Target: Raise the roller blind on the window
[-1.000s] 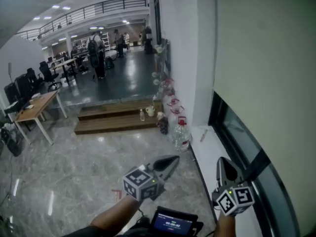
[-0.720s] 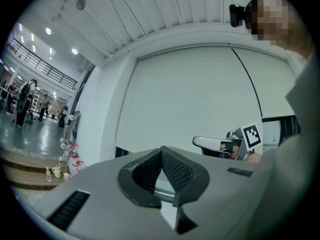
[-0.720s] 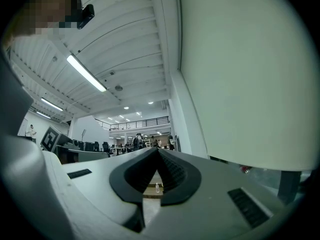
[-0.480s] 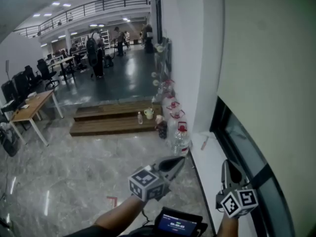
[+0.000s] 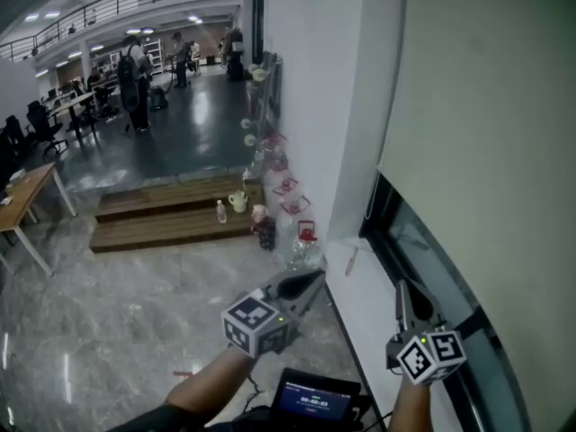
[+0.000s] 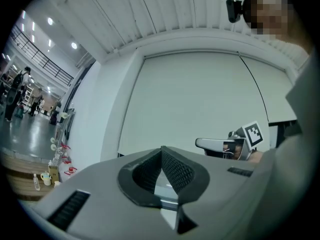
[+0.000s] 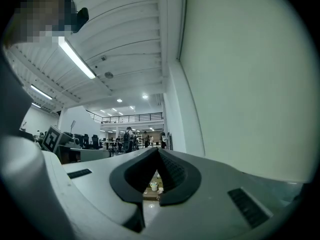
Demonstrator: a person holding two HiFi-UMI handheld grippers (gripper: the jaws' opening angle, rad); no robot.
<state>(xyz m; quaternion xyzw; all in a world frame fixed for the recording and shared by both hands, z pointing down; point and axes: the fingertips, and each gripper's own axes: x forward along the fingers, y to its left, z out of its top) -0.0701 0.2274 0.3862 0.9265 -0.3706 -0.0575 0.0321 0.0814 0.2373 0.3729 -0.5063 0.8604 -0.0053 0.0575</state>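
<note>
Off-white blind (image 5: pixel 486 133) down over window (image 5: pixel 423 252); water jugs (image 5: pixel 304 246) at far end of sill (image 5: pixel 373 300); left gripper (image 5: pixel 315 280), right gripper (image 5: pixel 401 290) pressed together, empty.

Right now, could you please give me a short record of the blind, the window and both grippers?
Roller blind: lowered over most of the window
Window: only a bottom strip of glass shows
Sill: white, below the glass
Left gripper: jaws together, empty, touching nothing
Right gripper: jaws together, empty, near the sill
</note>
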